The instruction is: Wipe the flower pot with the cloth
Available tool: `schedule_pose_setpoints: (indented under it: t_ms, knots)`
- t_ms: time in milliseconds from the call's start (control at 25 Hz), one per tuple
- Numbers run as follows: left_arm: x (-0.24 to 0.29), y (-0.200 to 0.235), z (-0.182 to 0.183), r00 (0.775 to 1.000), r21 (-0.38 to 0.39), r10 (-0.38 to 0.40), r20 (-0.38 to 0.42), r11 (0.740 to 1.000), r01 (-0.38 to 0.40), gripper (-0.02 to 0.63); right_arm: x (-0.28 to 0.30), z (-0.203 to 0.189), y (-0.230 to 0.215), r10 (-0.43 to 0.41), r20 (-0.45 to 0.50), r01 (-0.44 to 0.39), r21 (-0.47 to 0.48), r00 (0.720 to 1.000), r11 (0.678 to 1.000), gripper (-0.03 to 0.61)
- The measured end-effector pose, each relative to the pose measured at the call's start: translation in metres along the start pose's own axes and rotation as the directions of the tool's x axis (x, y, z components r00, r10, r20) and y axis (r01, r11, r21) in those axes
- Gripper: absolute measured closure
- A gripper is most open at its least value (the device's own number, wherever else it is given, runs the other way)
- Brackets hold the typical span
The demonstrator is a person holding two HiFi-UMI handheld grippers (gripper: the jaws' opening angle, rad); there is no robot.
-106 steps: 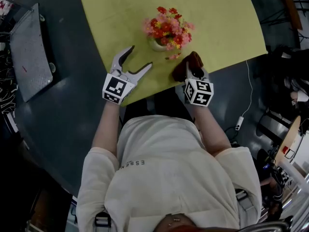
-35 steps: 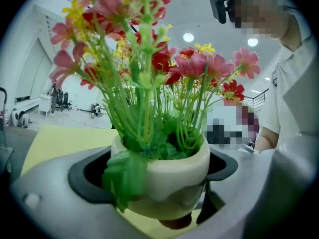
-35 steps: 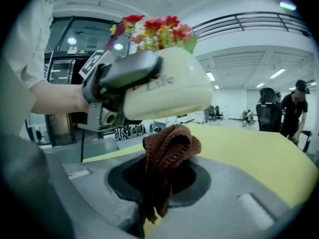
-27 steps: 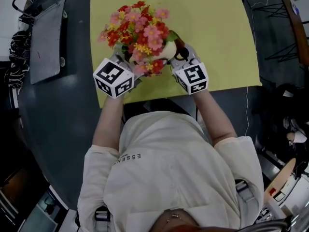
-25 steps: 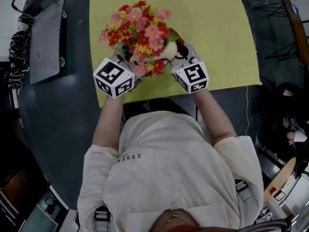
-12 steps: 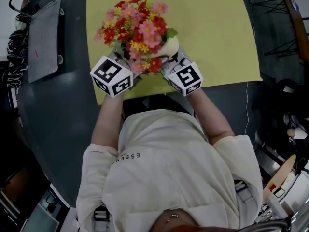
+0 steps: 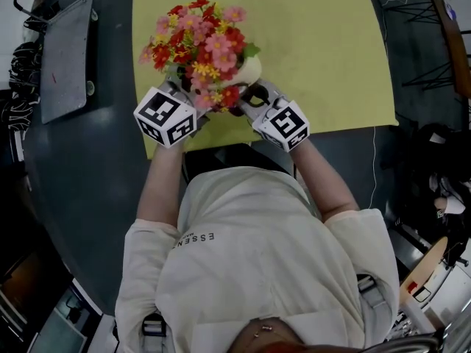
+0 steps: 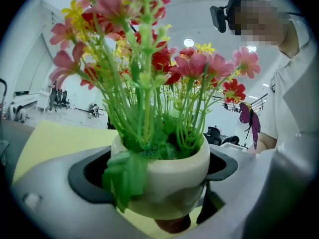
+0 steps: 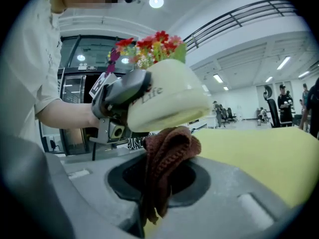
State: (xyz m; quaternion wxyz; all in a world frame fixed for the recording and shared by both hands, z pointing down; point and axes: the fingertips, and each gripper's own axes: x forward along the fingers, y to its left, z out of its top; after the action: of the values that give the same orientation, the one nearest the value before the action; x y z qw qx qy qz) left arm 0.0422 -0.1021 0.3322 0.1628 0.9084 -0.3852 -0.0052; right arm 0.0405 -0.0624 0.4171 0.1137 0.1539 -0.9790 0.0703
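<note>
A cream flower pot (image 7: 249, 70) full of red, pink and yellow artificial flowers (image 7: 199, 39) is held up above the yellow tabletop (image 7: 324, 43). My left gripper (image 7: 184, 98) is shut on the pot (image 8: 167, 176), one jaw on each side of its wall. My right gripper (image 7: 254, 100) is shut on a dark brown knitted cloth (image 9: 167, 156), which presses against the pot's underside (image 9: 169, 101). In the left gripper view the cloth (image 8: 172, 226) shows just beneath the pot. In the head view the flowers hide the left fingertips.
A grey metal tray (image 7: 62, 50) lies on the dark surface (image 7: 88, 190) left of the yellow top. A white cable (image 7: 372, 164) hangs at the right. The person's torso fills the lower middle, close to the table's near edge.
Since 4.2 s ago the pot has been lifted off the table by the left gripper. In the last second the right gripper brought the cloth from the pot's side to its underside; both shifted slightly left.
</note>
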Motion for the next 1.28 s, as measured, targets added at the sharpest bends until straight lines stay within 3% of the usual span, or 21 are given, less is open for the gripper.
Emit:
schedule_pose_setpoints:
  t_ms: [120,280,520,880,1080,1280]
  knots:
    - [-0.005,0.009,-0.013,1.000,0.017,-0.001,-0.024,1.000,0.002,0.049,-0.015,-0.015,-0.037,-0.113,-0.042,0.115,0.037,0.993,0.993,0.520]
    - [-0.012,0.027,-0.053,0.997,0.052,-0.013,-0.080,0.998,0.018,0.049,-0.030,-0.030,-0.077,-0.254,-0.100,0.259,0.048,0.962,0.965,0.520]
    - [0.004,0.029,-0.119,0.984,0.120,-0.065,-0.164,0.989,0.086,0.049,-0.061,-0.049,-0.118,-0.349,-0.118,0.356,0.048,0.930,0.933,0.520]
    - [0.012,0.050,-0.202,0.933,0.211,-0.067,-0.354,0.966,0.149,0.049,-0.061,-0.071,-0.126,-0.389,-0.085,0.395,0.066,0.917,0.916,0.520]
    - [0.018,0.050,-0.211,0.932,0.186,-0.084,-0.351,0.970,0.158,0.049,-0.065,-0.085,-0.119,-0.357,-0.112,0.366,0.063,0.927,0.929,0.520]
    - [0.022,0.058,-0.213,0.927,0.217,-0.032,-0.373,0.969,0.121,0.025,-0.062,-0.086,-0.120,-0.350,-0.126,0.361,0.081,0.928,0.929,0.520]
